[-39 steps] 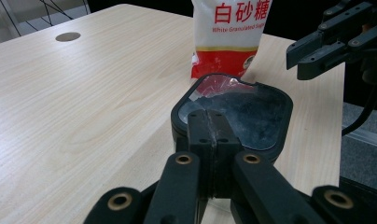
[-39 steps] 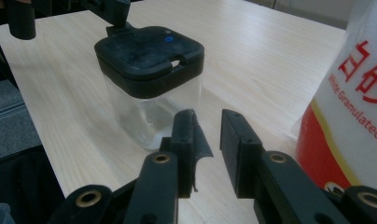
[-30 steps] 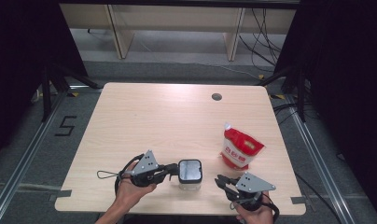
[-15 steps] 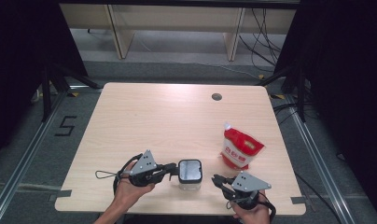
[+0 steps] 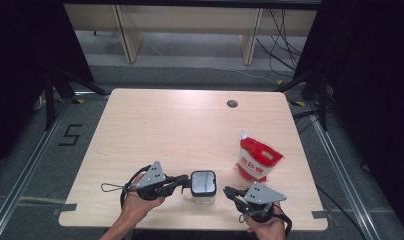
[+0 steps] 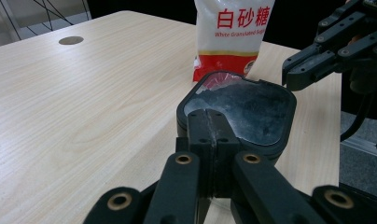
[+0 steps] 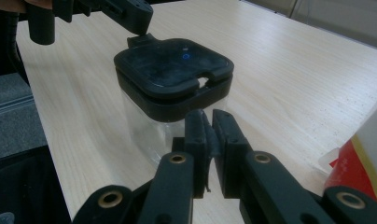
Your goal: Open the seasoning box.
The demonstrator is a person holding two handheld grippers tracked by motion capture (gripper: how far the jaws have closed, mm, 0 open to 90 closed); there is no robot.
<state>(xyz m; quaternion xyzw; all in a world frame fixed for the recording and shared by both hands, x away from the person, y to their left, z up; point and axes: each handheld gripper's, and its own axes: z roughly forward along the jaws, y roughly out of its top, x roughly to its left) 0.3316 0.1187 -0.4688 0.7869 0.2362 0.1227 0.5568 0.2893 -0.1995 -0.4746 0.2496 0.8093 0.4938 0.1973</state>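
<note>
Where the high view looks down on the pale wooden table (image 5: pixel 155 125), my left claw (image 5: pixel 186 183) lies at the near edge with its tips against the left side of a small clear square jar with a black lid (image 5: pixel 203 183), and my right claw (image 5: pixel 229 192) sits just to the jar's right, close but not touching it. Beyond that claw, toward the table's right edge, stands a red and white sugar pouch (image 5: pixel 257 159), apart from the jar. Along my left claw (image 6: pixel 210 128) in its own view, the jaws are pressed together with nothing between them, their tips resting on the near rim of the jar's lid (image 6: pixel 252 109); the pouch (image 6: pixel 231 35) stands behind it, and my other claw (image 6: pixel 308 70) hangs off the lid's far side. Seen from my right claw (image 7: pixel 208 130), the jaws have just been closing and now stand almost together, empty, a thin slit between them, just short of the jar (image 7: pixel 172 93), while my left claw (image 7: pixel 135 18) touches the lid's far rim.
</note>
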